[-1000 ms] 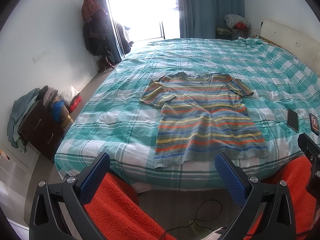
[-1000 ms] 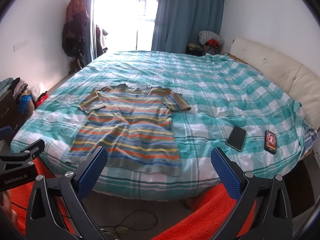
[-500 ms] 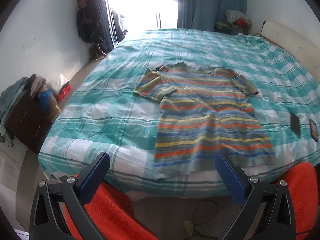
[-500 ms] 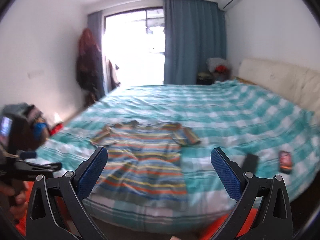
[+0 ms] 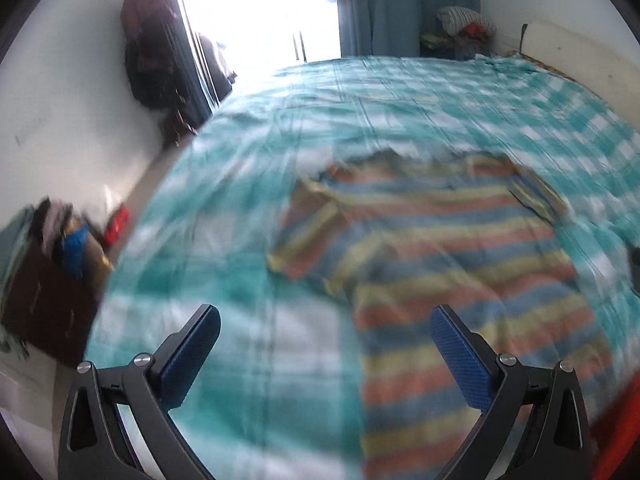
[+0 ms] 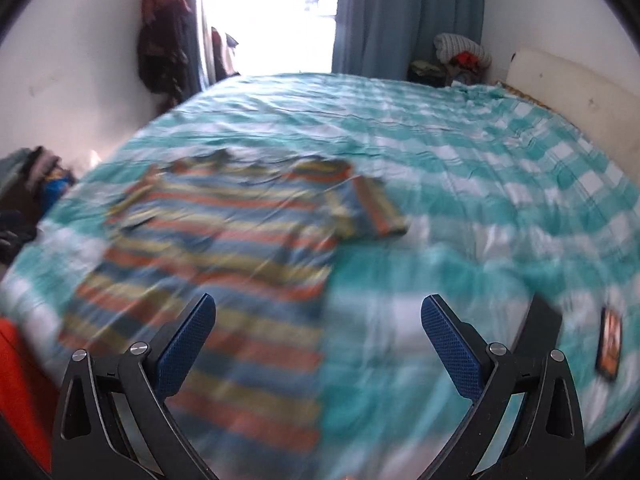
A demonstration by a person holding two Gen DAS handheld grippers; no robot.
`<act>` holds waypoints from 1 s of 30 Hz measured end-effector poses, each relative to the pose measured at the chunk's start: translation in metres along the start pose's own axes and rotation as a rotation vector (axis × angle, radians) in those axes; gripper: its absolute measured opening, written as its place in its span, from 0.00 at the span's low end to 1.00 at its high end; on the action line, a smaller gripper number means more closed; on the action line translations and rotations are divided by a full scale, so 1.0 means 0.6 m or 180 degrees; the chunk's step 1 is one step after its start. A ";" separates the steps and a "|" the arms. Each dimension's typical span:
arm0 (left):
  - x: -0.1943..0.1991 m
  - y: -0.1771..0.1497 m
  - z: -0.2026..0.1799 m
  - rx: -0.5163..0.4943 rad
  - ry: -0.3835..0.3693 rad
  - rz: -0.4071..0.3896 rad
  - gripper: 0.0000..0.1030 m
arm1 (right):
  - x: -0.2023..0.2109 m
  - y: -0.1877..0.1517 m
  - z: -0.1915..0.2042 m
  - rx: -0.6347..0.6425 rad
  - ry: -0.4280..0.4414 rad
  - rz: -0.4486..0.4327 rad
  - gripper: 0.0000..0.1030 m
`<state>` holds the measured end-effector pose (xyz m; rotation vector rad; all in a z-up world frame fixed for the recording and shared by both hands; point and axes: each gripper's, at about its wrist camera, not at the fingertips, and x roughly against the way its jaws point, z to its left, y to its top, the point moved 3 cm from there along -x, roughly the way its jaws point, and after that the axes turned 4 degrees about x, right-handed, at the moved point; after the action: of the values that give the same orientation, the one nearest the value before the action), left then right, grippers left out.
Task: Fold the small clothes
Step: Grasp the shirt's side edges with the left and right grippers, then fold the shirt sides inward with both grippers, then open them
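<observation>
A small striped T-shirt (image 5: pixel 448 264) in orange, blue and yellow lies flat on the bed, collar toward the window, both short sleeves spread. Both views are blurred by motion. My left gripper (image 5: pixel 324 344) hovers open over the bed near the shirt's left side, its right fingertip over the lower left hem area. The same striped T-shirt (image 6: pixel 224 248) fills the left of the right wrist view. My right gripper (image 6: pixel 316 332) is open above the shirt's right edge, its left finger over the stripes and its right finger over bare bedding. Neither holds anything.
The bed (image 6: pixel 460 168) wears a teal and white checked cover. Two phones (image 6: pixel 609 342) lie near its right edge. A dark dresser piled with clothes (image 5: pixel 44 280) stands at the left. Hanging coats (image 6: pixel 160 36) and blue curtains (image 6: pixel 400 16) flank the bright window. A cream headboard (image 6: pixel 576 96) lines the right.
Both grippers have moved forward from the foot of the bed to over the mattress, closer to the shirt. The orange cloth below them has mostly left view. Both stay open.
</observation>
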<state>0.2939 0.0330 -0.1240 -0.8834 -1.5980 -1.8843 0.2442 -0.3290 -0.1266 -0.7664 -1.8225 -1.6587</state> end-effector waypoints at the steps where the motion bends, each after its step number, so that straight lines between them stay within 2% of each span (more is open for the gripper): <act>1: -0.033 0.020 0.001 -0.0047 0.0032 0.0019 1.00 | -0.040 0.022 -0.013 0.0028 0.0010 0.0111 0.90; 2: -0.060 0.030 0.000 -0.0080 0.0036 0.0056 1.00 | -0.088 0.041 -0.021 0.0096 0.0043 0.0281 0.81; 4: -0.141 0.039 -0.013 -0.0197 -0.0013 0.0284 1.00 | -0.169 0.061 -0.019 0.0218 0.0212 0.0548 0.73; 6: -0.209 0.032 -0.031 -0.0408 -0.0019 0.0497 0.99 | -0.247 0.071 -0.006 0.0330 0.0328 0.0761 0.70; 9: -0.273 0.021 -0.057 -0.0673 -0.0013 0.0672 0.92 | -0.344 0.074 0.013 0.0466 0.0413 0.0915 0.67; 10: -0.289 0.019 -0.063 -0.0723 -0.0070 0.0718 0.87 | -0.361 0.072 0.016 0.0465 0.0477 0.0971 0.47; 11: -0.300 0.021 -0.066 -0.0747 -0.0109 0.0742 0.79 | -0.371 0.073 0.013 0.0424 0.0532 0.0997 0.18; 12: -0.310 0.021 -0.067 -0.0759 -0.0184 0.0780 0.74 | -0.366 0.079 -0.002 0.0299 0.0583 0.0940 0.08; 14: -0.320 0.023 -0.061 -0.0700 -0.0359 0.0848 0.50 | -0.332 0.092 -0.049 -0.0070 0.0737 0.0751 0.05; 15: -0.323 0.026 -0.056 -0.0666 -0.0404 0.0867 0.43 | -0.313 0.098 -0.079 -0.0231 0.0749 0.0672 0.05; 16: -0.325 0.032 -0.047 -0.0614 -0.0422 0.0887 0.26 | -0.293 0.101 -0.110 -0.0375 0.0768 0.0606 0.04; 17: -0.324 0.033 -0.042 -0.0559 -0.0445 0.0892 0.14 | -0.271 0.101 -0.151 -0.0511 0.0722 0.0545 0.04; 18: -0.320 0.041 -0.028 -0.0428 -0.0552 0.0907 0.09 | -0.255 0.098 -0.189 -0.0631 0.0656 0.0509 0.04; 20: -0.306 0.057 0.003 -0.0141 -0.0685 0.0864 0.05 | -0.232 0.077 -0.273 -0.0897 0.0483 0.0507 0.04; 23: -0.295 0.079 0.074 0.0340 -0.0688 0.0762 0.05 | -0.231 0.029 -0.357 -0.1221 0.0254 0.0634 0.04; 27: -0.311 0.071 0.174 0.0903 -0.0547 0.0850 0.04 | -0.255 -0.014 -0.396 -0.1633 0.0307 0.0732 0.03; 30: -0.305 0.064 0.226 0.1233 -0.0573 0.0854 0.04 | -0.255 -0.025 -0.400 -0.1889 0.0408 0.0676 0.03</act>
<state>0.4627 0.1545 -0.2242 -1.0520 -1.7685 -1.2860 0.3435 -0.5762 -0.2280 -1.0247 -1.1128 -2.0656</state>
